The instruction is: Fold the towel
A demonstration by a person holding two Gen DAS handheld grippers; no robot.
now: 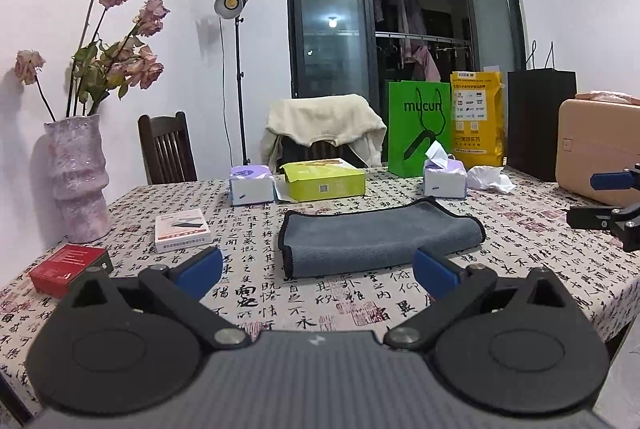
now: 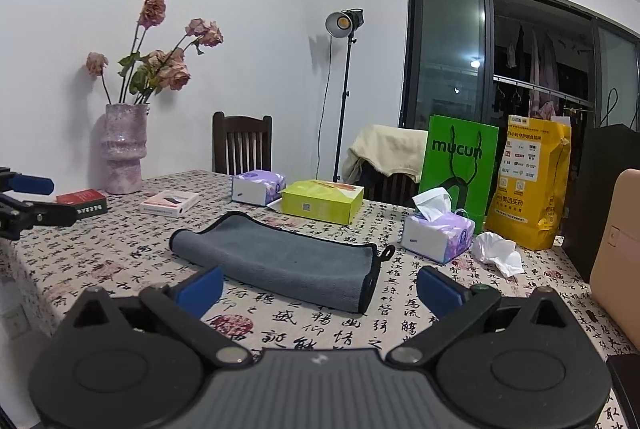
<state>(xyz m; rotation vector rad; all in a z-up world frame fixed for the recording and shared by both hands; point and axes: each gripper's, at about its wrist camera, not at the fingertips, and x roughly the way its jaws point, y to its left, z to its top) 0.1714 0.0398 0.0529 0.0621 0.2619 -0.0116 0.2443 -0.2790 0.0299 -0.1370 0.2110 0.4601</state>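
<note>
A grey towel (image 1: 376,237) with black edging lies folded on the patterned tablecloth; it also shows in the right wrist view (image 2: 280,259). My left gripper (image 1: 318,275) is open and empty, held above the table just short of the towel's near edge. My right gripper (image 2: 320,291) is open and empty, just short of the towel's near side. The right gripper shows at the right edge of the left wrist view (image 1: 612,199). The left gripper shows at the left edge of the right wrist view (image 2: 28,201).
A pink vase of dried roses (image 1: 78,181), a red box (image 1: 66,267) and a white box (image 1: 182,229) stand at the left. Two tissue packs (image 1: 251,185) (image 1: 445,178), a yellow-green box (image 1: 326,179), paper bags (image 1: 416,129) and a beige case (image 1: 596,145) stand behind the towel.
</note>
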